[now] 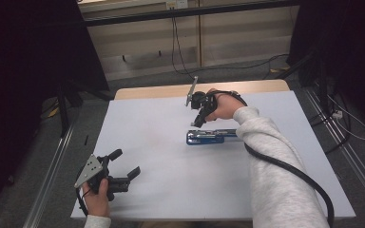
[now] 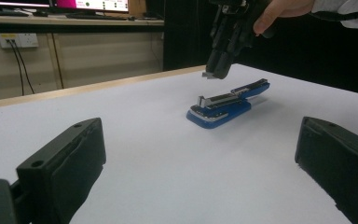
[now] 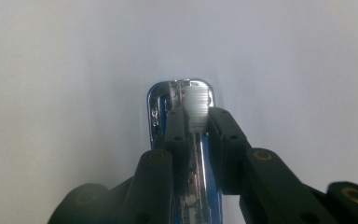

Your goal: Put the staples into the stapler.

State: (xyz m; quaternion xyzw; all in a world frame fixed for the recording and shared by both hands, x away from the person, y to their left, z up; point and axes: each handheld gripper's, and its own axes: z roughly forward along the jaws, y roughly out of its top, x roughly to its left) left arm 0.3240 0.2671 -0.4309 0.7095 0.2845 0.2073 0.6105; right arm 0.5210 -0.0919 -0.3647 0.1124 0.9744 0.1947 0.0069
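A blue stapler [image 1: 211,137] lies open near the middle of the white table [image 1: 171,180], its metal staple channel exposed. The right tongs [image 3: 196,122] hang just above the stapler's front end, closed on a small strip of staples [image 3: 198,108]. The left tongs [image 1: 123,162] rest well apart from the stapler, toward the person's near left corner, spread wide and empty. This looks like the loading step: the strip is poised over the channel. The next move likely calls for lowering it straight, lined up with the channel, then letting go.
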